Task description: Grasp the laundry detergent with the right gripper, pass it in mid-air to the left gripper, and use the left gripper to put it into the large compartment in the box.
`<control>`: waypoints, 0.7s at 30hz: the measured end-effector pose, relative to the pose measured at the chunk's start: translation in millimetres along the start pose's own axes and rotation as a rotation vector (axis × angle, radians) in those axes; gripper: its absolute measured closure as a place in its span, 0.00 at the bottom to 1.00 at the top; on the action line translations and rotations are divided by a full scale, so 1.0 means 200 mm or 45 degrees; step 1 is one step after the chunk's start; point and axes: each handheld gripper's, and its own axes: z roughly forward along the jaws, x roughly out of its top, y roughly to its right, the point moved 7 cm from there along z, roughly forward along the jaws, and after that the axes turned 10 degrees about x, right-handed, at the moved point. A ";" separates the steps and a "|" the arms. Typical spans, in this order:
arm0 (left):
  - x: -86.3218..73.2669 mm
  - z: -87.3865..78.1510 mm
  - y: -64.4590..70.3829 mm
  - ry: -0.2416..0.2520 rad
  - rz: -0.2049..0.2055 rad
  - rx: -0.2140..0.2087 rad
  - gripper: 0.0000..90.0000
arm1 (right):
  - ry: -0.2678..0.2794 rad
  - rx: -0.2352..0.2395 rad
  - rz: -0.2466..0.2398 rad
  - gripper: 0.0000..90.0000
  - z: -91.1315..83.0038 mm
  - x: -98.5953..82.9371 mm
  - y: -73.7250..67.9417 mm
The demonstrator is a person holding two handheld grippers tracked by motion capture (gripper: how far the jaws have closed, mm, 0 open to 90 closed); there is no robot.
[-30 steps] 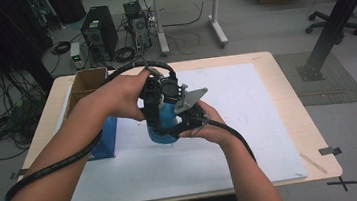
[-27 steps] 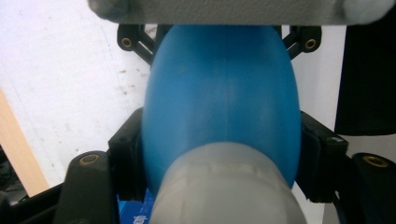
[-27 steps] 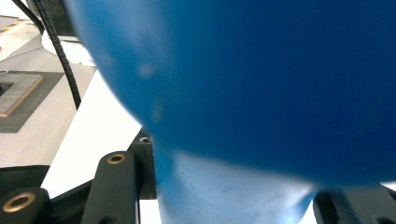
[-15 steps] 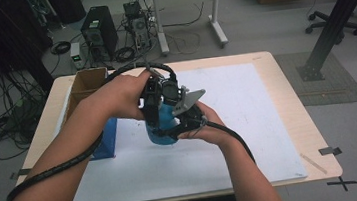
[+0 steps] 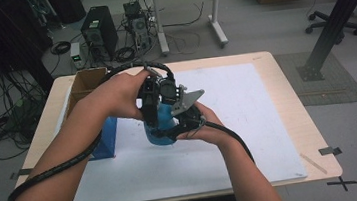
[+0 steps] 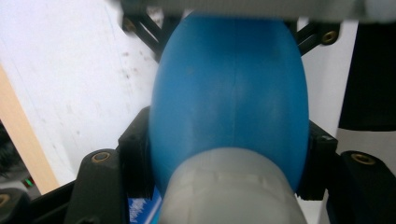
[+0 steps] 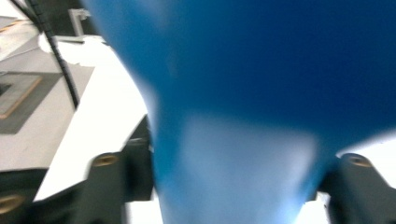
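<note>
Holding a blue bottle (image 5: 161, 127) between both tools, above the white sheet (image 5: 249, 123) near the table's middle. Left gripper (image 5: 154, 114) comes in from the upper left; right gripper (image 5: 181, 125) from the lower right, grey plate on top. Both sets of jaws are closed against the bottle.

Left gripper view: bottle (image 6: 229, 102) is egg-shaped, its long axis running straight away from the camera, pale grey neck or cap (image 6: 229, 186) at the near end, rounded blue end pointing off toward the sheet. Black jaws press its left and right flanks. A scrap of blue-and-white label (image 6: 140, 207) at bottom left is too cropped to read.

Right gripper view: bottle (image 7: 261, 93) is blurred and very close; it narrows toward the camera, paler at the near end, jaws tight at both sides. Its outline is cut off at top and right.

High view: hands and tool bodies hide most of the bottle; whether its base touches the sheet cannot be told.

A blue box (image 5: 104, 138) stands just left of the bottle, and a cardboard box (image 5: 84, 82) sits at the table's far left corner. The right half of the sheet is open up to the table's wooden edge (image 5: 294, 98).
</note>
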 end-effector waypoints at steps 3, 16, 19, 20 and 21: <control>-0.01 -0.01 -0.01 -0.010 -0.010 -0.005 0.42 | 0.017 0.003 0.042 0.33 0.00 -0.01 0.00; -0.02 -0.01 -0.01 -0.012 -0.012 -0.022 0.42 | 0.080 0.033 0.079 0.13 -0.01 0.00 -0.01; -0.02 -0.01 -0.01 -0.012 -0.014 -0.025 0.42 | 0.080 0.033 0.084 0.10 -0.01 0.00 -0.01; -0.02 0.00 -0.01 -0.012 -0.017 -0.025 0.42 | 0.082 0.031 0.089 0.09 -0.01 -0.01 -0.01; -0.02 -0.01 -0.01 -0.013 -0.016 -0.023 0.42 | 0.084 0.028 0.090 0.08 -0.01 -0.01 -0.01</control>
